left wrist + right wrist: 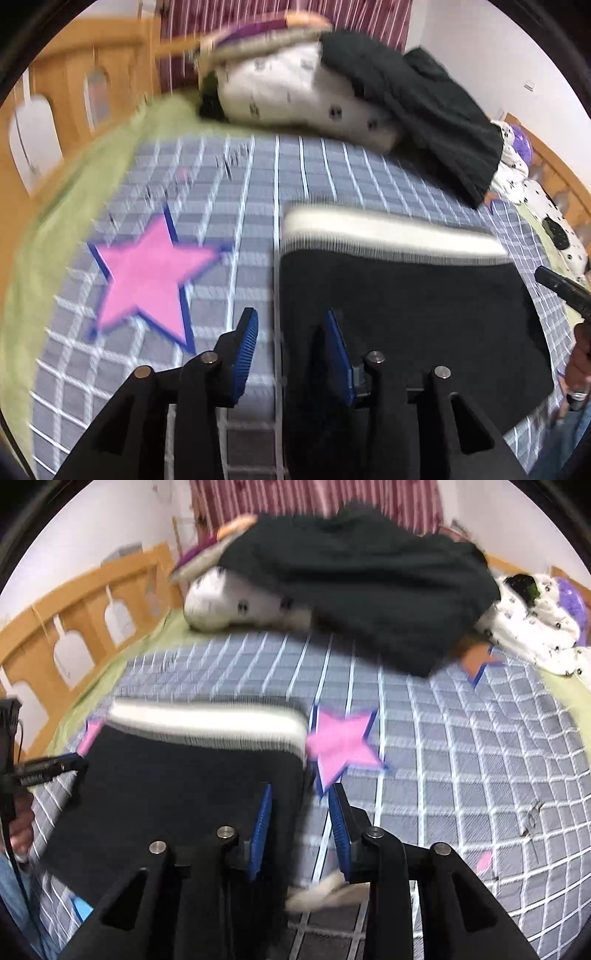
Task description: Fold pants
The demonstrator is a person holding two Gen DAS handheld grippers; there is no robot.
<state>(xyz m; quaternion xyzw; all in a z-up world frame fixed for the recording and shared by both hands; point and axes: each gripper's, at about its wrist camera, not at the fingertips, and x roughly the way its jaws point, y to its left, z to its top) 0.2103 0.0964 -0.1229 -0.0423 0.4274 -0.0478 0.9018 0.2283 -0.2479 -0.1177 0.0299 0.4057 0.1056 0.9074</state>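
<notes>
Pants [406, 306] lie folded on the bed — final fold pending. Left gripper [291, 354] and right gripper [301, 830] both agape, empty — next: pinch near edge.

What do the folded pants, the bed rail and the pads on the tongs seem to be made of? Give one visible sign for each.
Folded pants: likely soft matte knit in black, with a ribbed cream band at the far edge.
Bed rail: apparently wood with a smooth honey finish and cut-out openings.
Pads on the tongs: probably blue rubber or plastic; fine ridges show.
</notes>
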